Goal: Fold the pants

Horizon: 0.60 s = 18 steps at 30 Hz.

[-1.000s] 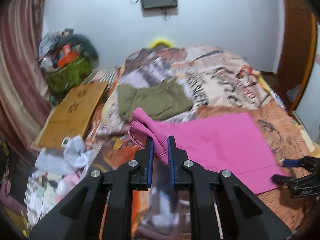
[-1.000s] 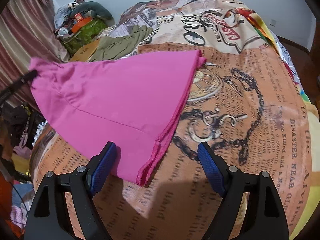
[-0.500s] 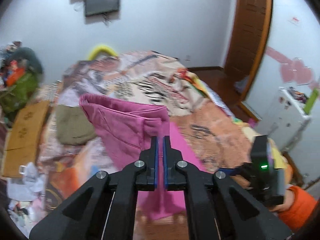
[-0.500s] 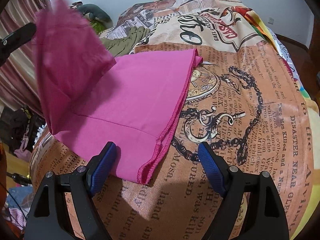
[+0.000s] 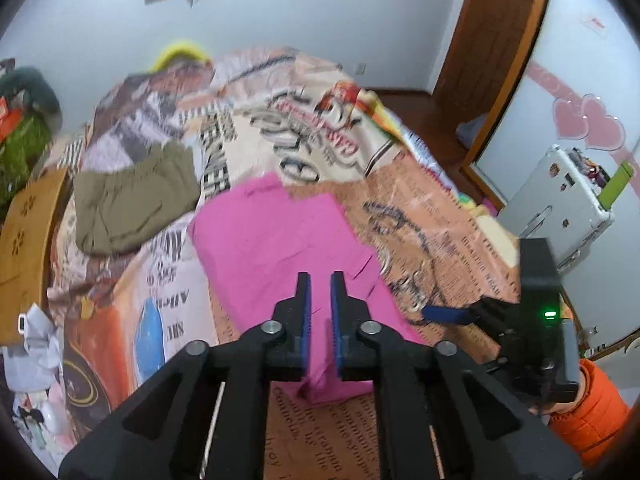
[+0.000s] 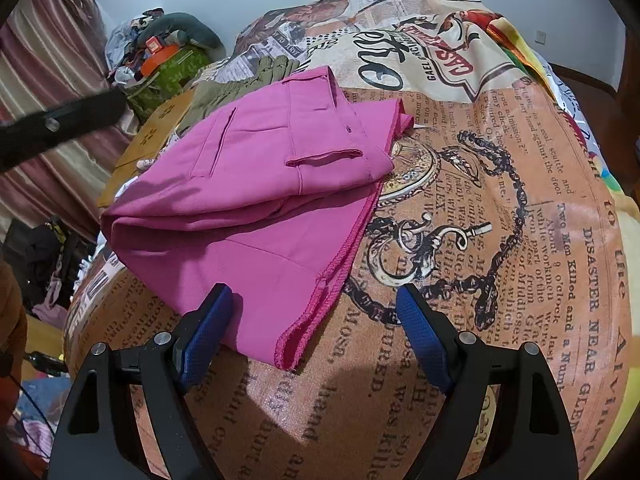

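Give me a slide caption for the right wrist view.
Open right gripper hovers at the hem of folded pink fabric pants on a newspaper-print bedspread.

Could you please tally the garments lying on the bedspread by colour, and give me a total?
Pink: 1, the pink pants, folded over on themselves.
Olive green: 1, the olive garment, beside the pink pair, farther up the bedspread.
Total: 2 garments on the bedspread.
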Each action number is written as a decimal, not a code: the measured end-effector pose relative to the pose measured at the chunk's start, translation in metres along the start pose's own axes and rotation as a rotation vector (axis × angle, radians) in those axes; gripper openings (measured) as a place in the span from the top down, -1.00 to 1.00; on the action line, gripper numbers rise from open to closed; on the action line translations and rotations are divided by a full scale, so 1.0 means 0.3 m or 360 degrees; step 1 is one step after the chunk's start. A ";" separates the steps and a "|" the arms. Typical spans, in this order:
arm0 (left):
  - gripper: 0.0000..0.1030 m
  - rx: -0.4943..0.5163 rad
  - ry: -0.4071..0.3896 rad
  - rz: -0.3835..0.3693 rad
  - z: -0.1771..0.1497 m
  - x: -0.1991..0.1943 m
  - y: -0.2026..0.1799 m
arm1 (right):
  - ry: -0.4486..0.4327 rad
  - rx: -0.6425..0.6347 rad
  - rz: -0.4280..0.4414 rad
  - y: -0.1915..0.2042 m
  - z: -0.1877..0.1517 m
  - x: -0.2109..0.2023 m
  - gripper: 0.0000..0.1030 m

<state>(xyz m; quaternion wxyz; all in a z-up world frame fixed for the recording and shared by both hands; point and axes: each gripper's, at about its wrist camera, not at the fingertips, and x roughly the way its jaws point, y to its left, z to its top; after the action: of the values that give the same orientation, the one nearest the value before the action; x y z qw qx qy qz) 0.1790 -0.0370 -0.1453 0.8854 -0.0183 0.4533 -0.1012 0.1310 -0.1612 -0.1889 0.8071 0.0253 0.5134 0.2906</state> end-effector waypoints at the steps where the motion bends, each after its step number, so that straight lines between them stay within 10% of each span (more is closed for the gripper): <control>1: 0.66 -0.0002 0.0025 0.0014 0.001 0.013 0.006 | -0.0002 0.0007 0.0002 -0.001 0.000 -0.002 -0.57; 8: -0.31 0.0023 0.0102 0.0032 -0.006 0.070 0.018 | -0.0019 0.0050 -0.0014 -0.022 0.010 -0.020 -0.57; 18: -0.55 0.0276 0.0324 0.0138 -0.081 0.226 -0.027 | -0.0003 0.0037 -0.0030 -0.035 -0.006 -0.024 -0.57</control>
<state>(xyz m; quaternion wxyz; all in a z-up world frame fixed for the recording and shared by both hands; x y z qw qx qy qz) 0.1967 -0.0567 -0.2129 0.8367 0.0883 0.5306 -0.1030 0.1321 -0.1738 -0.1875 0.8099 0.0301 0.5162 0.2768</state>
